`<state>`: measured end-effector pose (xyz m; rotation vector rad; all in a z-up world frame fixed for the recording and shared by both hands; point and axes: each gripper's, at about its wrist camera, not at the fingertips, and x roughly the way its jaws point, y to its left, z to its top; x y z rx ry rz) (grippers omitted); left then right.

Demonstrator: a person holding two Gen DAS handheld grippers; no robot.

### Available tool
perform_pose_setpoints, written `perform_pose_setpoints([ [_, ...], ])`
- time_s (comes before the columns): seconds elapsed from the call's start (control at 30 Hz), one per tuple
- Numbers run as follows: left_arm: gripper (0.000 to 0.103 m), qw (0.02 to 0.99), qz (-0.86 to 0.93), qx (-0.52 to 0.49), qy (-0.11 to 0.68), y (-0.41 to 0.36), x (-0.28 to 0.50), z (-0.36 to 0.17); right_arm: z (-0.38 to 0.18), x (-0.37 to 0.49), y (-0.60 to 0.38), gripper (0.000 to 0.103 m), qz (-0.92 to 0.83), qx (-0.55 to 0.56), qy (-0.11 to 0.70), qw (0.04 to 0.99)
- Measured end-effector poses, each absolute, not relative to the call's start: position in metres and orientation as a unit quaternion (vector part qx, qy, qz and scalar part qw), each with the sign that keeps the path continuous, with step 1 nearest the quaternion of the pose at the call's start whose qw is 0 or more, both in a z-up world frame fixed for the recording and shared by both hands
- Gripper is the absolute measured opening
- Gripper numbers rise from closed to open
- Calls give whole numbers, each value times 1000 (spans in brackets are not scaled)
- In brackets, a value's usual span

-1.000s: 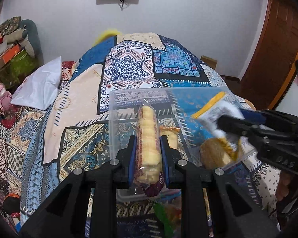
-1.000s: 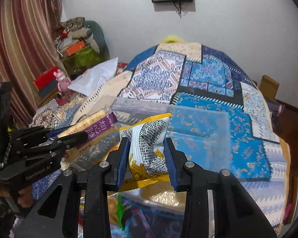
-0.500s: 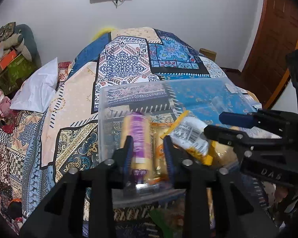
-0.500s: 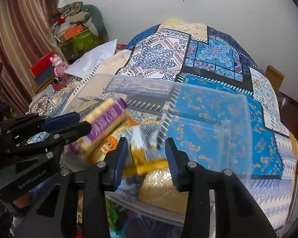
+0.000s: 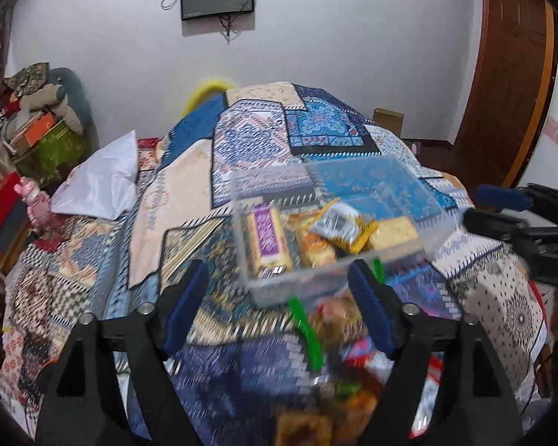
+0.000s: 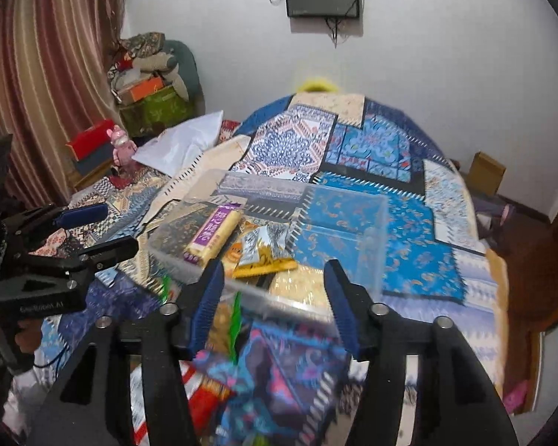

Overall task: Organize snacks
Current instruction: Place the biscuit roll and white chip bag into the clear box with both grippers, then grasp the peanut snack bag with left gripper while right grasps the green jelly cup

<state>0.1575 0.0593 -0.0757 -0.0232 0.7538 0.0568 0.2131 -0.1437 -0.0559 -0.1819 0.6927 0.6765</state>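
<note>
A clear plastic bin (image 5: 409,182) (image 6: 368,215) sits on the patterned bedspread. In it lie a purple-labelled biscuit roll (image 5: 266,239) (image 6: 214,236), a yellow and white snack packet (image 5: 340,225) (image 6: 266,247), an orange packet (image 5: 314,247) and a golden pack (image 5: 392,232). My left gripper (image 5: 279,290) is open and empty, just short of the bin's near wall. My right gripper (image 6: 275,282) is open and empty, at the bin's near rim. Each gripper shows in the other's view, at the right (image 5: 502,212) and at the left (image 6: 93,230).
A blurred pile of loose snack packets (image 5: 338,390) (image 6: 234,383) lies on the bed below the grippers. A white pillow (image 5: 100,182) lies at the left. Boxes and a pink toy (image 6: 121,145) stand by the curtain. A wooden door (image 5: 509,74) is at the right.
Both grippers have opened, dropped the biscuit roll and the yellow packet into the bin, and pulled back from it.
</note>
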Motion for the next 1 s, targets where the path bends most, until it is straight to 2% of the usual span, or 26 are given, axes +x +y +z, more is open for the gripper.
perform_pose_setpoints([
  [0.5, 80, 897, 55, -38, 437, 73, 70, -133, -93, 141, -195, 54, 305, -74, 371, 874],
  [1.0, 80, 883, 35, -53, 466, 57, 70, -171, -146, 113, -194, 54, 314, -71, 432, 843],
])
